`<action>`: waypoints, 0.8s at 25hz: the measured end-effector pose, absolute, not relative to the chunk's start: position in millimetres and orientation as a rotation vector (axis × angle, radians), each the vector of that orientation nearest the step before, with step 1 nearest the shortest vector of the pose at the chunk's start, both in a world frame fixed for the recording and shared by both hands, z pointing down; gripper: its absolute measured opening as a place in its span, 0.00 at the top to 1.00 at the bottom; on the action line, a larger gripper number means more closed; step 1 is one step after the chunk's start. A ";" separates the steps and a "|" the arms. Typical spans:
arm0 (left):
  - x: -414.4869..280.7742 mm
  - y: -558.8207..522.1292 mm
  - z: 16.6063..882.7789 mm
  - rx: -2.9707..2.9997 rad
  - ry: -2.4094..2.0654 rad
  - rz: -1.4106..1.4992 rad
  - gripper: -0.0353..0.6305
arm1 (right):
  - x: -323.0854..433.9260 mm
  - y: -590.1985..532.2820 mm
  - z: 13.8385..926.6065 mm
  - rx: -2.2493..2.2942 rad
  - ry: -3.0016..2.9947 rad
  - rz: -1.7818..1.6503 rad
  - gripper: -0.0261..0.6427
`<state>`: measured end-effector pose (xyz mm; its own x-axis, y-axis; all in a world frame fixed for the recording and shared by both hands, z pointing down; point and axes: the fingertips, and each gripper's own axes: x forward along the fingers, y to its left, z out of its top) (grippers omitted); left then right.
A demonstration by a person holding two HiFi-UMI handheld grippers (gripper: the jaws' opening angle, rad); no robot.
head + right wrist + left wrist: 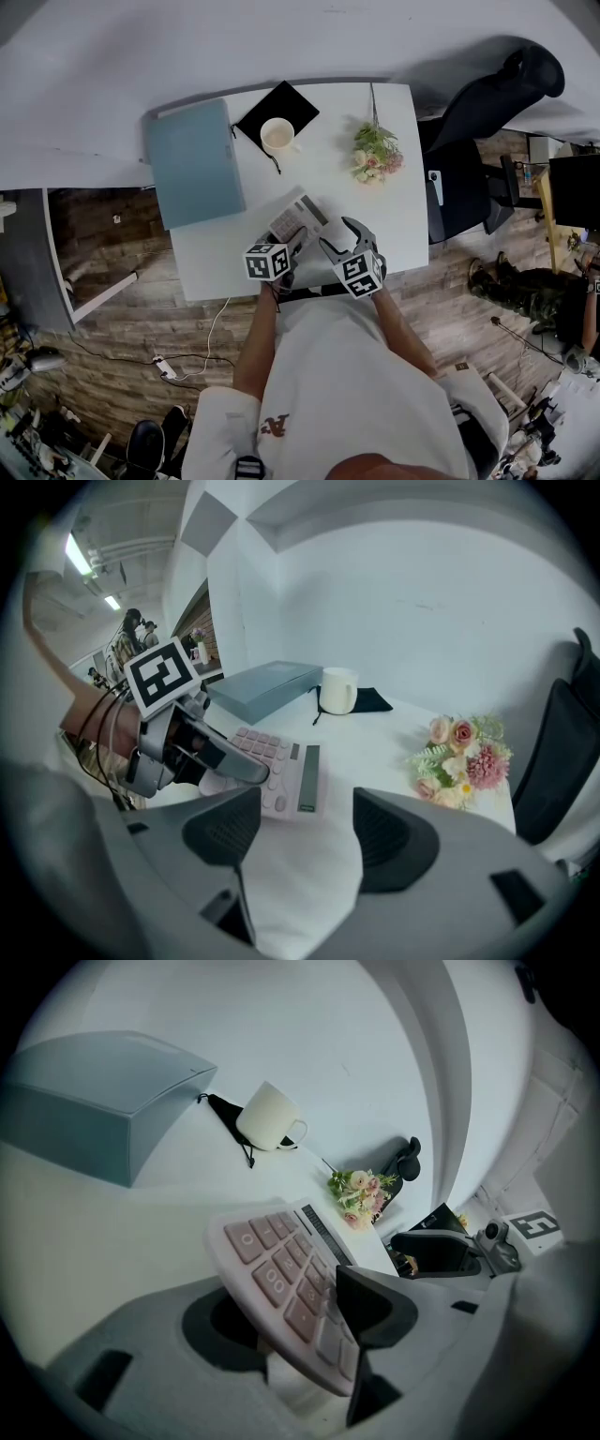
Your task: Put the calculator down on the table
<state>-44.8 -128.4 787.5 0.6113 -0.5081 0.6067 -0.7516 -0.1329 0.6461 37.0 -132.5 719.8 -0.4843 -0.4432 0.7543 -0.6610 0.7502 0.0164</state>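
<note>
The grey calculator with pinkish keys lies near the front edge of the white table. Its near end sits between the jaws of my left gripper, and its far end rests on the tabletop. In the left gripper view the calculator is tilted across the gap of the left gripper; one pad stands over the keys and white shows under the lower edge, so the jaws are open around it. The right gripper view shows the calculator under the left gripper's upper finger. My right gripper stands open and empty just to the right.
A teal closed box lies at the table's left. A white cup stands on a black cloth at the back. A small bouquet lies at the right. A black office chair stands beside the table's right edge.
</note>
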 end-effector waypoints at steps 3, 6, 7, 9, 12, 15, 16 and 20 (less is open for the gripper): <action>-46.6 -129.5 786.7 1.808 -1.042 0.318 0.56 | 36.2 -133.5 720.0 0.823 -2.161 0.353 0.50; -50.2 -128.8 786.7 1.817 -1.060 0.347 0.54 | 35.2 -133.6 719.6 0.822 -2.161 0.353 0.50; -51.4 -128.5 786.9 1.819 -1.065 0.352 0.54 | 34.6 -133.7 719.6 0.821 -2.161 0.353 0.50; -53.7 -128.3 788.1 1.824 -1.078 0.367 0.52 | 33.5 -134.3 720.2 0.820 -2.161 0.351 0.50; -57.1 -127.6 789.0 1.825 -1.107 0.398 0.50 | 32.4 -134.3 720.5 0.817 -2.163 0.348 0.50; -60.0 -128.0 789.8 1.828 -1.129 0.426 0.47 | 31.1 -133.8 720.5 0.815 -2.163 0.349 0.50; -60.4 -128.5 789.9 1.828 -1.135 0.432 0.47 | 30.9 -133.9 720.5 0.815 -2.163 0.349 0.50; -62.1 -129.2 788.7 1.823 -1.155 0.452 0.45 | 30.5 -134.2 718.6 0.816 -2.163 0.347 0.50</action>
<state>-62.1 -129.2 788.7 0.4961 -0.5247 0.6918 -0.8548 -0.1557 0.4950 30.5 -134.2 718.6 -0.4874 -0.4403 0.7540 -0.6538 0.7564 0.0190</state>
